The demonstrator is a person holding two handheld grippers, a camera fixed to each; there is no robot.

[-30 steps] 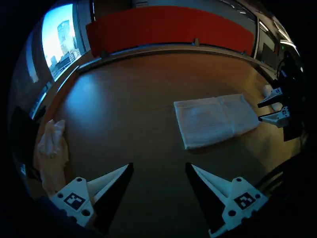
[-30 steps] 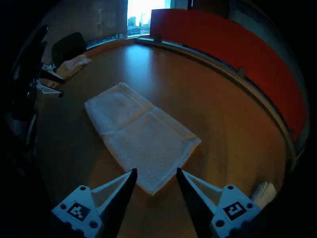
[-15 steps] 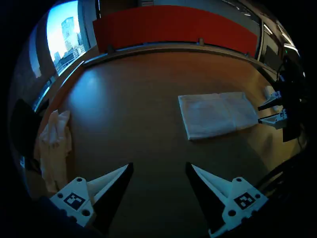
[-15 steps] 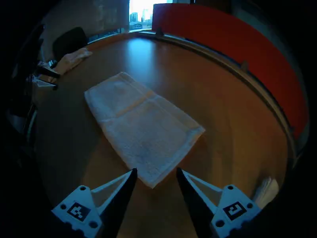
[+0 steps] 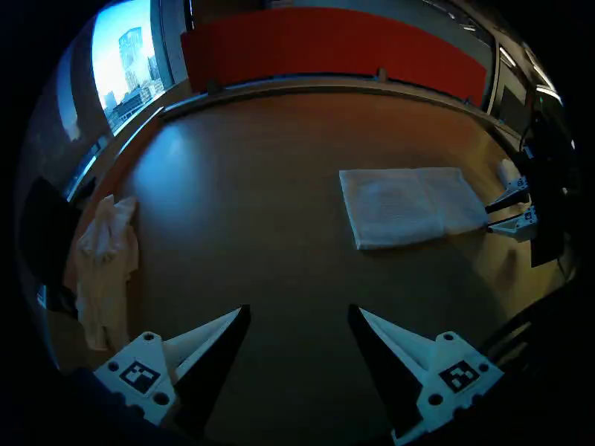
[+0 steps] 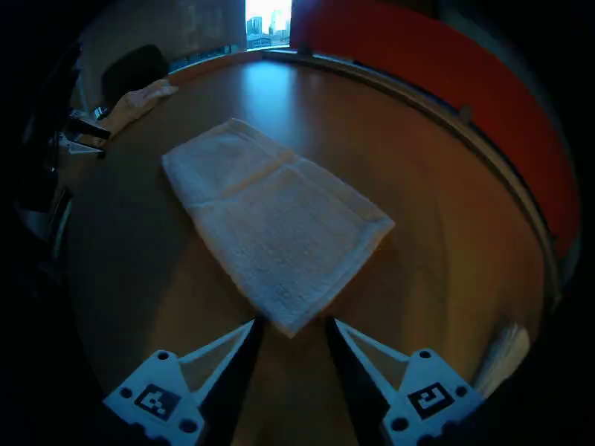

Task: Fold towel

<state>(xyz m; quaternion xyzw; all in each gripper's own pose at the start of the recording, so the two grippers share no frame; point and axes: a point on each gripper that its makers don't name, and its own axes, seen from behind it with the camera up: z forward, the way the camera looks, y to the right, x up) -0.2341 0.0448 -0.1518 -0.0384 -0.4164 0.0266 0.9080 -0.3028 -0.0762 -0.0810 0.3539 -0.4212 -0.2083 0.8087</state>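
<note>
A white folded towel [image 5: 409,204] lies flat on the brown wooden table [image 5: 253,186]. In the right gripper view the towel [image 6: 275,215] runs away from me at a slant, and its near corner lies just between the tips of my right gripper [image 6: 293,323]. Those fingers stand apart, open, not pressing on the cloth. In the left gripper view the right gripper [image 5: 513,212] shows at the towel's right end. My left gripper [image 5: 297,312] is open over bare table, well short of the towel, and appears far off on the left in the right gripper view [image 6: 85,137].
A crumpled cream cloth [image 5: 104,267] lies near the table's left edge, beside a dark chair [image 6: 134,67]. A red partition [image 5: 335,44] runs along the far edge, with a bright window [image 5: 123,67] beside it. A small white object [image 6: 506,349] sits by the right gripper.
The right gripper has moved forward to the towel's near corner and its fingers have narrowed a little. The left gripper has drawn back slightly, so the towel looks smaller and farther away.
</note>
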